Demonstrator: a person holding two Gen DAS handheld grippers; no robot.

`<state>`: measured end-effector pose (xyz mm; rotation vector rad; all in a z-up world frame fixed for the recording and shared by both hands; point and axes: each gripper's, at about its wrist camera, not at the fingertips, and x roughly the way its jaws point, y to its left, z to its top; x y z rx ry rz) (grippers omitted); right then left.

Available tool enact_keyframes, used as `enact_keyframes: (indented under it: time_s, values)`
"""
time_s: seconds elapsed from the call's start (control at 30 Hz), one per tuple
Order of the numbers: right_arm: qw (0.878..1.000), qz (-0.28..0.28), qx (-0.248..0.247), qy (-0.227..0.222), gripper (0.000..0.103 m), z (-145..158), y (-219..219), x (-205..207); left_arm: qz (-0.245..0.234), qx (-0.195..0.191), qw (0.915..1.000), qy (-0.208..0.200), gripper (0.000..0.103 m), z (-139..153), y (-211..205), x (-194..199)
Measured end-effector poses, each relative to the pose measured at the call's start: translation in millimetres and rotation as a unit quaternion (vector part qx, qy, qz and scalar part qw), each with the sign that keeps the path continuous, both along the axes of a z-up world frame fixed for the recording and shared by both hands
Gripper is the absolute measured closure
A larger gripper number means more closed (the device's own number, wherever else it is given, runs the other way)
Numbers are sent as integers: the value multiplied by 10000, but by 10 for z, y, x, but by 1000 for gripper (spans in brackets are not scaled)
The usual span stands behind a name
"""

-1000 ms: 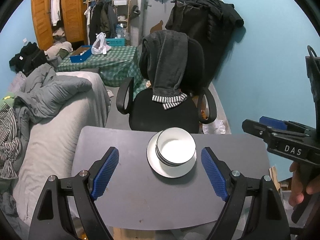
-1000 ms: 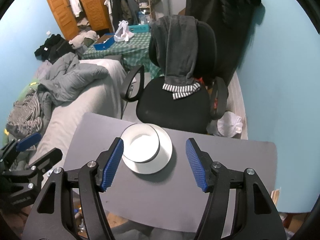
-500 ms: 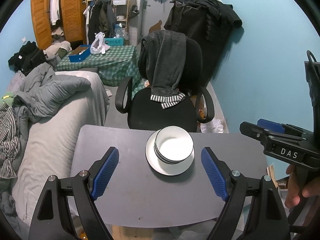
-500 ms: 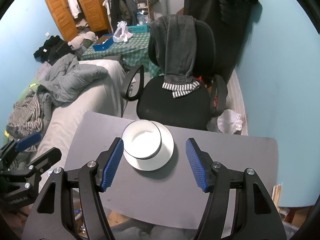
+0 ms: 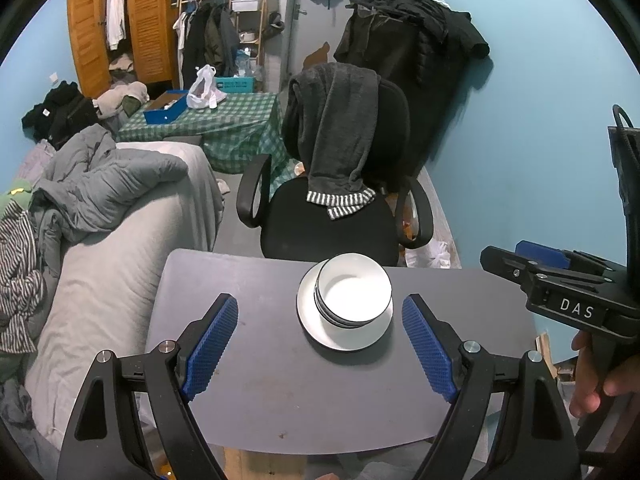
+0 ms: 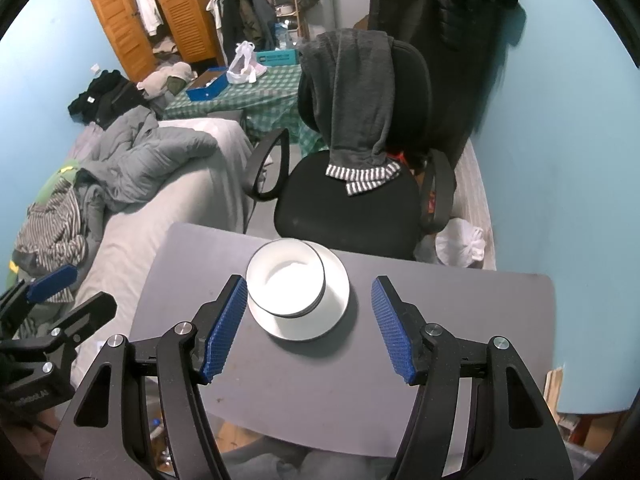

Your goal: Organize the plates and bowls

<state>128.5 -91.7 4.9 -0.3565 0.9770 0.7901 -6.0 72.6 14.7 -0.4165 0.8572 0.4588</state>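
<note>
Blue walls close in a cluttered bedroom, where a grey table [image 5: 280, 380] stands in front of a black office chair [image 5: 332, 224] with a dark garment draped over its back. Near the table's far edge, just short of the chair, lies a white plate [image 5: 348, 338], and a stack of white bowls [image 5: 354, 292] sits on it, set toward the plate's far side.

Seen from the left wrist camera, the left gripper [image 5: 320, 348] hangs above the table with its blue pads spread wide and nothing between them; the plate lies beyond the fingertips, nearer the right-hand pad than the left, and touches neither. It tilts steeply down toward the table.

From the right wrist camera, the right gripper [image 6: 308, 328] also stands open and holds nothing. The bowls [image 6: 286, 280] and the plate [image 6: 328, 320] appear between its two pads but farther off, the bowls' rim just beside the tip of the left-hand pad in this view; whether they touch cannot be told. This gripper also points steeply downward. A hand [image 5: 600, 376] grips its handle at the table's right side.
</note>
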Motion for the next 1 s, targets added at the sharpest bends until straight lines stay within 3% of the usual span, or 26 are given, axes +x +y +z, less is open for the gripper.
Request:
enact_keyframes:
  time_s: [1.0]
  values:
    - [10000, -12, -12, 1, 40, 10, 11, -8, -43, -13, 10000, -18, 17, 73, -23, -35]
